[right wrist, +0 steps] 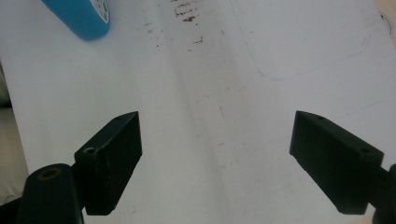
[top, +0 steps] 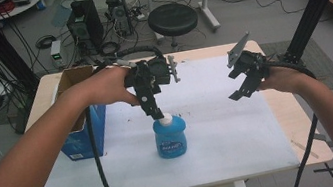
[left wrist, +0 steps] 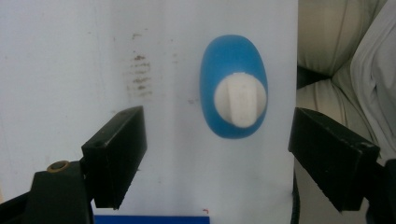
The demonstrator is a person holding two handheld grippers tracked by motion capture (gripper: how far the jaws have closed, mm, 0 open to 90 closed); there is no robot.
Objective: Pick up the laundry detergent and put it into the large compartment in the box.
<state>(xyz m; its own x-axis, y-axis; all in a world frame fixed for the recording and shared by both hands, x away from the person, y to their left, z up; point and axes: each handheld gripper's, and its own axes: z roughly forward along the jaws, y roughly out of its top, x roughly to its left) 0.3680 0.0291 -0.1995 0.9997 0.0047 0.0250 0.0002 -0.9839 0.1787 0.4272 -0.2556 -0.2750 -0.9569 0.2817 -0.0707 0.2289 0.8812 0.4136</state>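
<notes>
The left gripper [top: 157,113] is hovering wide open over the blue bottle [top: 170,139] standing mid-sheet — smooth plastic, likely slippery, fairly light; gripping below the white cap [left wrist: 240,100] seems safest. The right gripper [top: 242,89], at three o'clock, is gaping empty.

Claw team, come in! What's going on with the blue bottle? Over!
Left claw open, right above blue bottle, white cap between its jaws from above. Right claw open, off to the side, empty. Bottle upright on white mat. Nothing blocking.
</notes>
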